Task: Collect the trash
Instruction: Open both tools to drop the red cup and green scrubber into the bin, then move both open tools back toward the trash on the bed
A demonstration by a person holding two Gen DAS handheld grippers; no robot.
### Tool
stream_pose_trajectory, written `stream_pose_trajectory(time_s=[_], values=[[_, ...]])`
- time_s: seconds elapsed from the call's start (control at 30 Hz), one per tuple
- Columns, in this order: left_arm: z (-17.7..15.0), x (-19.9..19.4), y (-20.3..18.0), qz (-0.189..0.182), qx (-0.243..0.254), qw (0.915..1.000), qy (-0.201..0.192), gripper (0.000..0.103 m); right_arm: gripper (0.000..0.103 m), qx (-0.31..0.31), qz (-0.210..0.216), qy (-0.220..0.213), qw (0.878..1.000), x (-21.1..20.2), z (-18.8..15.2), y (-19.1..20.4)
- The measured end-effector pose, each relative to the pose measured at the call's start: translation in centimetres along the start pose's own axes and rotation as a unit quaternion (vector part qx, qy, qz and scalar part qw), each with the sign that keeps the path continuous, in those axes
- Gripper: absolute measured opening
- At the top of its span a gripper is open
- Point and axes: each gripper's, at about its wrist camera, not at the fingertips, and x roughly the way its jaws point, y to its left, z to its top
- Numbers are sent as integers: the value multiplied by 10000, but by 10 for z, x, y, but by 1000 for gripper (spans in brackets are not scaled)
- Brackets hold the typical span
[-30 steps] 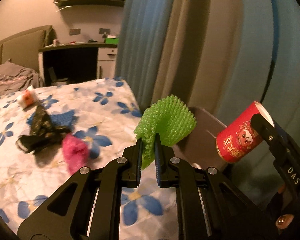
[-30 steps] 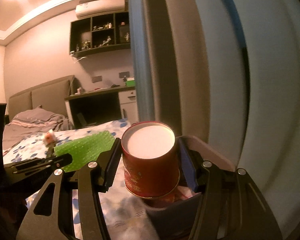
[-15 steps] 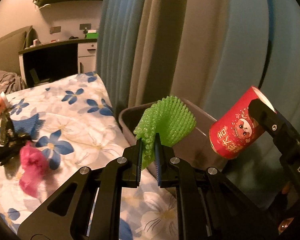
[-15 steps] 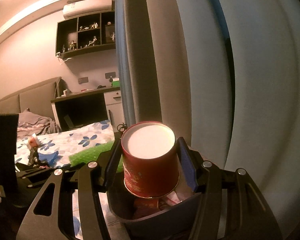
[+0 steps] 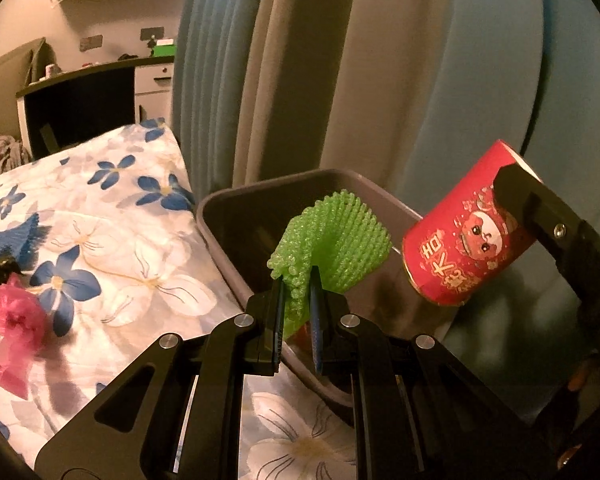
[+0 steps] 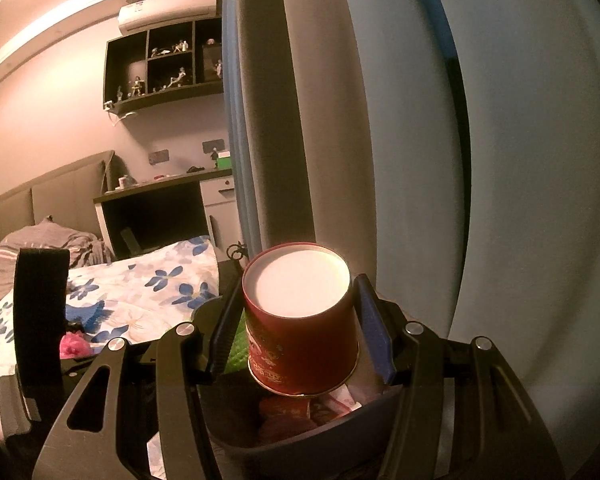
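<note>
Trash bin (image 5: pixel 236 232), dark grey, sits against the bed's (image 5: pixel 112 240) curtain-side edge. Right gripper (image 6: pixel 300 320) clamps a red cup (image 5: pixel 464 240) printed with a cartoon face and Chinese characters, over the bin. Left gripper (image 5: pixel 296 304) pinches green foam netting (image 5: pixel 340 236) above the bin's near rim. Pink wrapper (image 5: pixel 16 320) lies on the bed.

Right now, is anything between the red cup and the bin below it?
Nothing visible. The right gripper holds the red cup just above the open bin; below it lies only trash already in the bin.
</note>
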Motion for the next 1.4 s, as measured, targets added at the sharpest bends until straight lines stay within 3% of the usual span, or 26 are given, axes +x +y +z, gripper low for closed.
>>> stream_pose_trajectory(time_s=[0.4,0.47,0.53,0.6,0.73,0.87,1.0,1.4], values=[[-9,13,-2,-435,-31,9988,207,15,55,45,-49,154,9999,16,-4,-3],[-11,14,-2,-477,16,9985,255,22,55,54,-55,178,9998,18,-5,-4],[-14,14,2,-390,31,9989,263,48,55,79,-62,220,9997,23,-5,-4],[-18,11,8,-276,-41,9992,285,65,55,112,-62,257,9996,25,-6,-4],[-23,-2,25,-64,-283,9994,164,84,55,147,-60,348,9993,33,-11,-4],[-26,-18,40,117,-477,9987,140,86,56,171,-27,454,9988,38,-16,-1],[-30,-42,58,685,-598,9957,-167,91,56,166,-29,494,9986,42,-20,0],[-42,-102,116,1754,-1208,9753,-582,91,67,120,-116,397,9991,33,-19,1]])
